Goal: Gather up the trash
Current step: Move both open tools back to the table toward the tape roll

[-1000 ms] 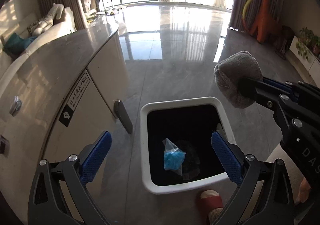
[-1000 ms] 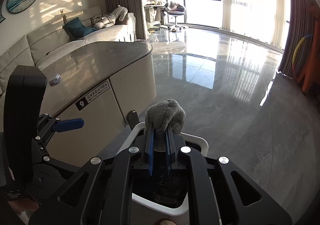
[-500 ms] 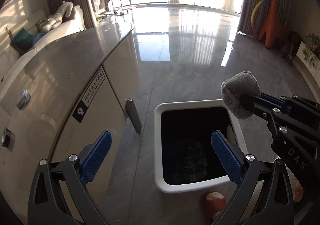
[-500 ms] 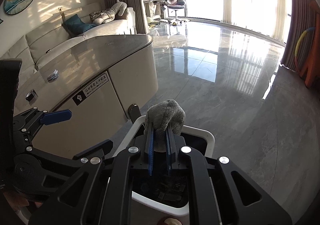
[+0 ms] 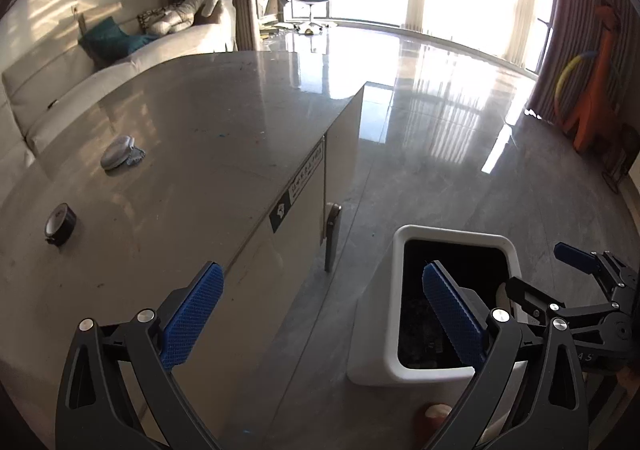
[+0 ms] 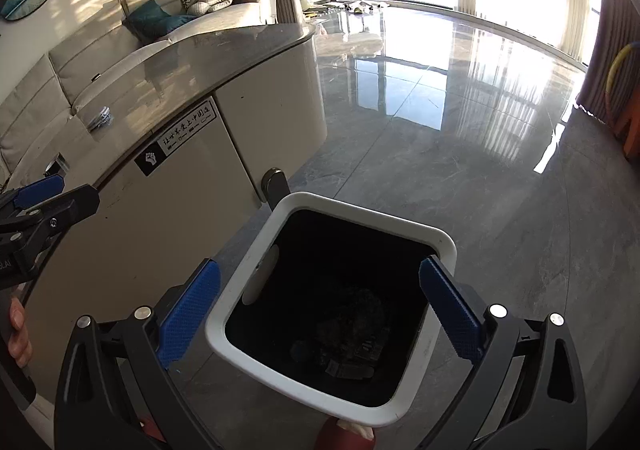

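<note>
Trash left: grey round pouch [image 5: 118, 152] and black tape roll [image 5: 60, 224] on our grey counter [image 5: 208, 130], forward-left of the left gripper [image 5: 320, 320]; both grippers' fingers spread, empty; right gripper [image 6: 316, 320] over white bin [image 6: 448, 246].

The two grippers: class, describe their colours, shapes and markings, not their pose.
Both the left gripper and the right gripper have black angular linkage arms with triangular cut-outs and silver round bolts. Each jaw ends in a blue cross-hatched pad. White letters, partly readable as "AS", mark the right gripper's body in the left wrist view. No cables or sleeves show.
</note>
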The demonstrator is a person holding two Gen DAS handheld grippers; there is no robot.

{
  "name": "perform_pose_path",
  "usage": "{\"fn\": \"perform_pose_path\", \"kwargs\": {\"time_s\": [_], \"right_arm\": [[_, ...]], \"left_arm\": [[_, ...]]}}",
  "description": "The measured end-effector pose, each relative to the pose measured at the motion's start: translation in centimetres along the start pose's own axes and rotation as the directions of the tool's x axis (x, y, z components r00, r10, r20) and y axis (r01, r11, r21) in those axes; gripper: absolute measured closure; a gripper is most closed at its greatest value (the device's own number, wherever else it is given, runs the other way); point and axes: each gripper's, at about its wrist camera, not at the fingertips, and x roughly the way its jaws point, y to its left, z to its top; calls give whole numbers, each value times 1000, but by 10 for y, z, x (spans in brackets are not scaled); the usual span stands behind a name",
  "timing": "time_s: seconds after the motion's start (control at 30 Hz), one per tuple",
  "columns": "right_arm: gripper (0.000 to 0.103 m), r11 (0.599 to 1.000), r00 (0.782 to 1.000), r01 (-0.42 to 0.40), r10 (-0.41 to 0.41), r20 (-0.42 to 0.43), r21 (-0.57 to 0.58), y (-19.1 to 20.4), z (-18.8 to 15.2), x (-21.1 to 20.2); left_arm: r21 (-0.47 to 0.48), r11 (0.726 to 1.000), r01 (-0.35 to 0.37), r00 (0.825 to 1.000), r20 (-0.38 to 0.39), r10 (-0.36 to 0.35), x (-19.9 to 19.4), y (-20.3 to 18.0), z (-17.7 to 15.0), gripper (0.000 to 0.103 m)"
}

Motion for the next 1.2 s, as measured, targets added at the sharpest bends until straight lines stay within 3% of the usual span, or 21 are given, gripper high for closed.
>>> {"fn": "perform_pose_path", "kwargs": {"time_s": [0.2, 0.47, 0.77, 0.97, 1.2], "right_arm": [[4, 996, 994, -38, 46, 97, -86, 32, 29, -15], [4, 974, 979, -130, 155, 130, -185, 87, 58, -5], [4, 922, 939, -260, 311, 149, -286, 165, 102, 16], [4, 875, 912, -310, 385, 144, -372, 223, 135, 37], [4, 858, 902, -330, 410, 136, -394, 259, 150, 64]], "left_arm": [[-95, 994, -53, 998, 26, 55, -9, 41, 4, 5], [-166, 975, -149, 985, 59, 161, -27, 82, 5, 5], [-298, 911, -284, 945, 72, 318, -39, 149, 12, 5], [-375, 878, -297, 942, 36, 334, -26, 201, 25, 5], [-397, 862, -315, 941, -13, 338, 1, 241, 31, 5]]}}
